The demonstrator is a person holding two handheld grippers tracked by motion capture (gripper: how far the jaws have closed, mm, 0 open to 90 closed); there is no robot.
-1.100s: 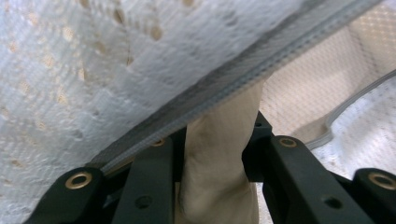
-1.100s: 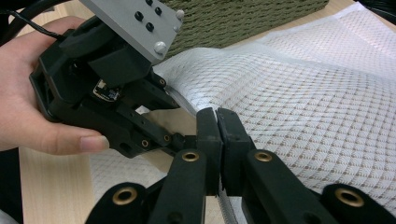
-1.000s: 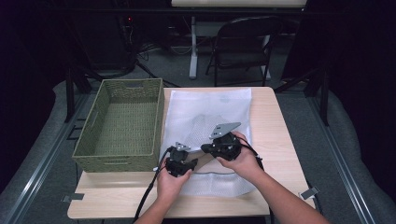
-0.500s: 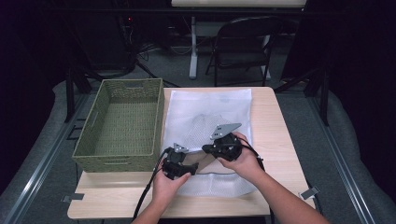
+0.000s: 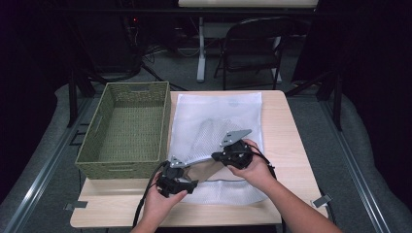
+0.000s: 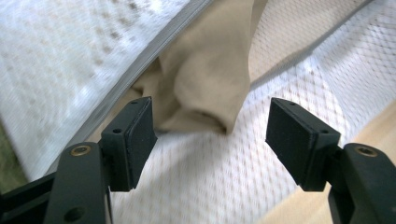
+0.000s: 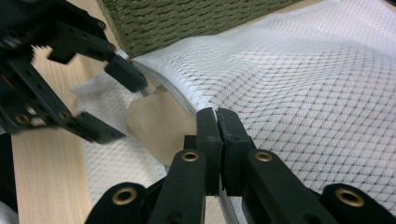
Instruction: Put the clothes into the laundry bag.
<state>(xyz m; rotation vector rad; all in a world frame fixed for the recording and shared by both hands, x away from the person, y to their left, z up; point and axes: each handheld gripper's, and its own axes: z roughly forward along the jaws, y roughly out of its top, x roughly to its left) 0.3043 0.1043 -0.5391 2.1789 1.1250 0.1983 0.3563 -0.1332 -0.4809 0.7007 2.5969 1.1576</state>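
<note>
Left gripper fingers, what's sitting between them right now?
In the left gripper view, a fold of tan cloth pokes from the mesh bag, untouched by the open fingers.

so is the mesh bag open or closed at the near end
Open: the right gripper pinches the mesh bag by its top edge and lifts it, leaving a gap where the tan cloth pokes out.

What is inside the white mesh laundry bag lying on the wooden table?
A beige cloth pokes out of the white mesh laundry bag at its open edge, which the right gripper pinches up. How far the cloth reaches inside, or whether anything else lies there, is hidden by the mesh.
</note>
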